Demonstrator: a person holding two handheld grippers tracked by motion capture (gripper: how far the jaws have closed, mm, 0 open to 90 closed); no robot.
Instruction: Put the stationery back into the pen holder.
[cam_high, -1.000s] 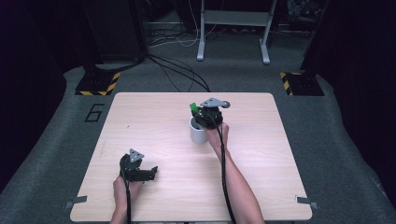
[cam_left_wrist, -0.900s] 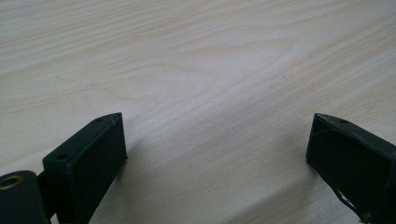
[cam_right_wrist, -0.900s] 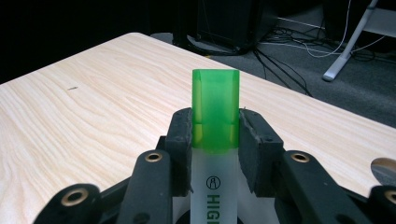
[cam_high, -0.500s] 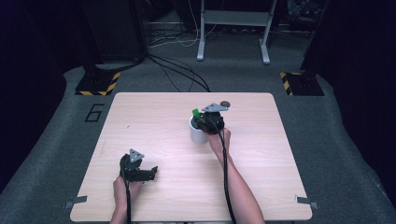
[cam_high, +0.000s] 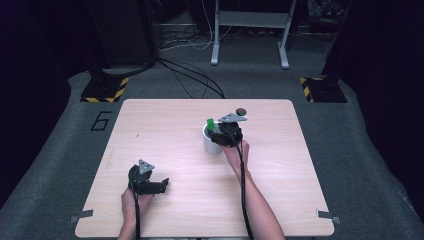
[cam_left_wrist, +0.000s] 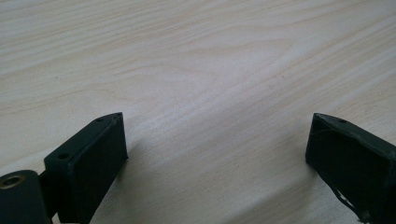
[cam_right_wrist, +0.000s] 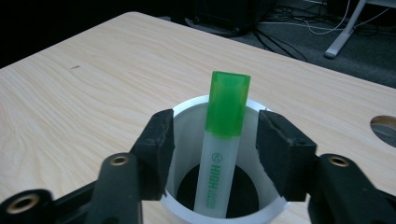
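Note:
A white cup (cam_high: 211, 143) stands near the middle of the wooden table (cam_high: 165, 130). A green-capped highlighter (cam_high: 210, 124) stands in it, leaning on the far rim. My right gripper (cam_high: 227, 134) hovers at the cup's right side. In the right gripper view its jaws (cam_right_wrist: 215, 135) flank the highlighter (cam_right_wrist: 224, 126) above the cup's rim (cam_right_wrist: 187, 106) with a gap on each side; they have just been opening and the pads do not press it. My left gripper (cam_high: 162, 185) rests low over the table's near left, open (cam_left_wrist: 217, 140) over bare wood.
A dark round hole (cam_high: 241, 111) sits in the tabletop just behind the right gripper. Beyond the table lie cables, a metal frame's legs (cam_high: 215, 50) and two yellow-and-black striped bases (cam_high: 105, 90) on grey carpet.
The highlighter's green cap sits a little lower, down in the cup. The right gripper has shifted slightly toward me. The left gripper has not moved.

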